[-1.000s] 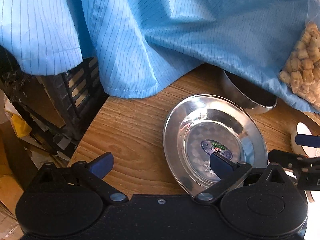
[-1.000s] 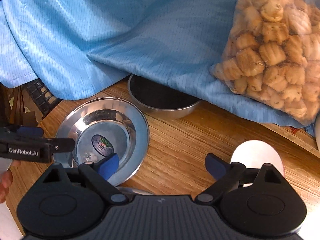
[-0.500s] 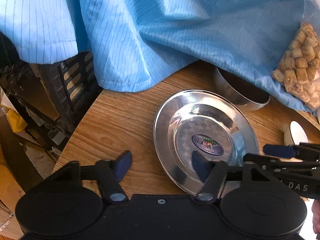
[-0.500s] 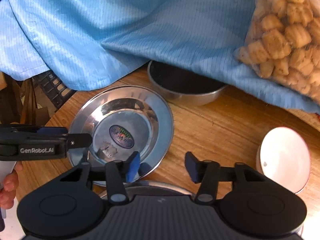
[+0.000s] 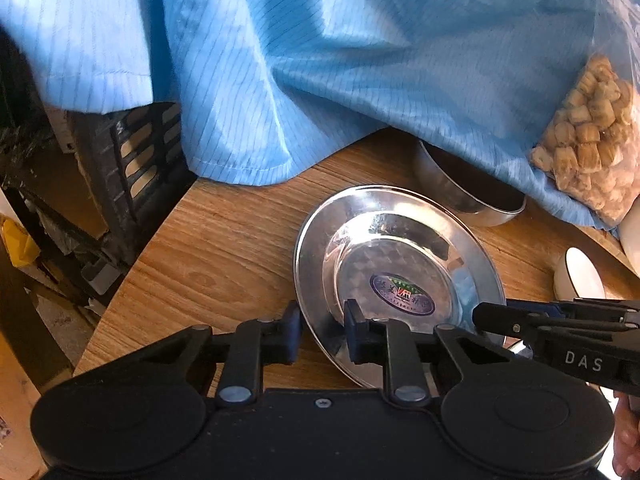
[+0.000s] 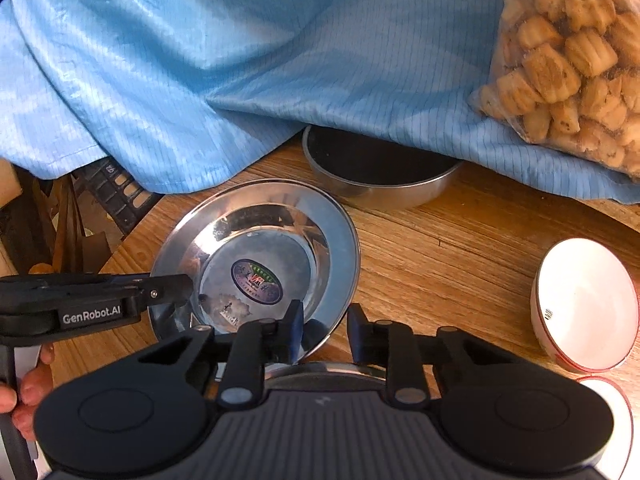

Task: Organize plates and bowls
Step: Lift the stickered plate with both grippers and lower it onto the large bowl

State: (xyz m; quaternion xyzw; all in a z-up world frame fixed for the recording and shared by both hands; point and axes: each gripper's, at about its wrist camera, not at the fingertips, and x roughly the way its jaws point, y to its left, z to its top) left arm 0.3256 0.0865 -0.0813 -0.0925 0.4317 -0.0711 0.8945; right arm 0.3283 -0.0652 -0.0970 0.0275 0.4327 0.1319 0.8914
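A shiny steel plate point(image 5: 384, 248) with an oval sticker lies on the wooden table point(image 5: 224, 248); it also shows in the right wrist view point(image 6: 320, 224). My left gripper point(image 5: 322, 336) has its fingers on either side of the plate's near left rim, closed on it. My right gripper point(image 6: 323, 332) straddles the plate's near right rim with a gap still showing. A steel bowl point(image 6: 380, 184) sits behind the plate, partly under blue cloth. White bowls point(image 6: 584, 304) sit at the right.
A blue striped cloth point(image 6: 240, 72) hangs over the table's back. A clear bag of biscuits point(image 6: 568, 56) lies on it at right. A black crate point(image 5: 136, 160) stands past the table's left edge. Another steel rim point(image 6: 328, 368) lies under my right gripper.
Both grippers' jaws have narrowed from wide open around the plate's rim. The left gripper has closed on the rim. Both cameras have drawn slightly back.
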